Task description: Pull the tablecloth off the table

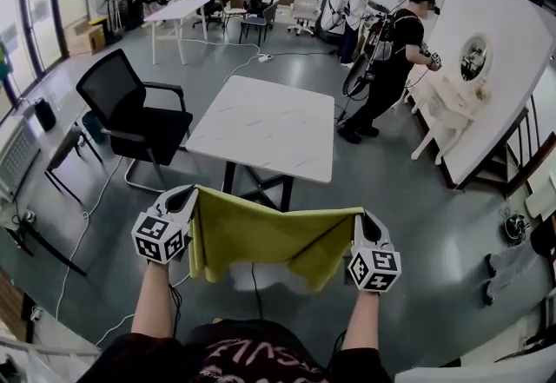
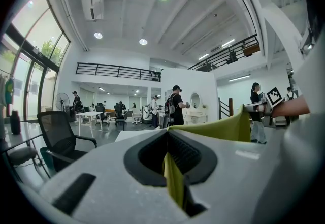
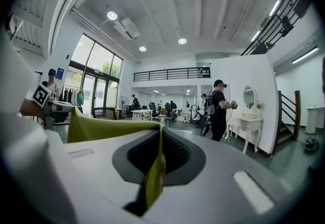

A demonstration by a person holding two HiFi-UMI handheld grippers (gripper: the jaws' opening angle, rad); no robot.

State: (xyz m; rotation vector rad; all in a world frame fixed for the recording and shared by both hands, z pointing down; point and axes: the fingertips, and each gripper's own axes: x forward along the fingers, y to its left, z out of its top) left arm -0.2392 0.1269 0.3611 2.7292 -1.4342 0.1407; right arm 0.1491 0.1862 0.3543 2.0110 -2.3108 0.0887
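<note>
Closest to the head camera are the person's dark printed shirt (image 1: 252,355) and two bare forearms (image 1: 155,303). Beyond them spreads the grey polished floor (image 1: 408,199) of a wide hall. On it stands the white marble-patterned square counter (image 1: 261,125), with a black mesh office chair (image 1: 130,112) at its left.

The yellow-green fabric tablecloth (image 1: 261,238) is off the counter. It hangs in the air on the near side, between the two grippers. Its long axis runs left to right across the head view. The top edge is pulled nearly taut with a slight dip in the middle, and the rest drapes downward in folds.

The left gripper (image 1: 193,192) has its jaws clenched on the cloth's left corner. The right gripper (image 1: 360,216) has its jaws clenched on the right corner.

Only the head view takes in the cloth's whole span and the counter behind it. Only the gripper views show each pinch: a thin fold of fabric stands edge-on between the black ribbed pads of the left gripper (image 2: 170,141) and drops below them, and the same shows at the right gripper (image 3: 160,139). Each gripper view also follows the cloth's edge to the other gripper's square-marker cube (image 2: 274,96), and shows ceiling lights and a railed mezzanine.
</note>
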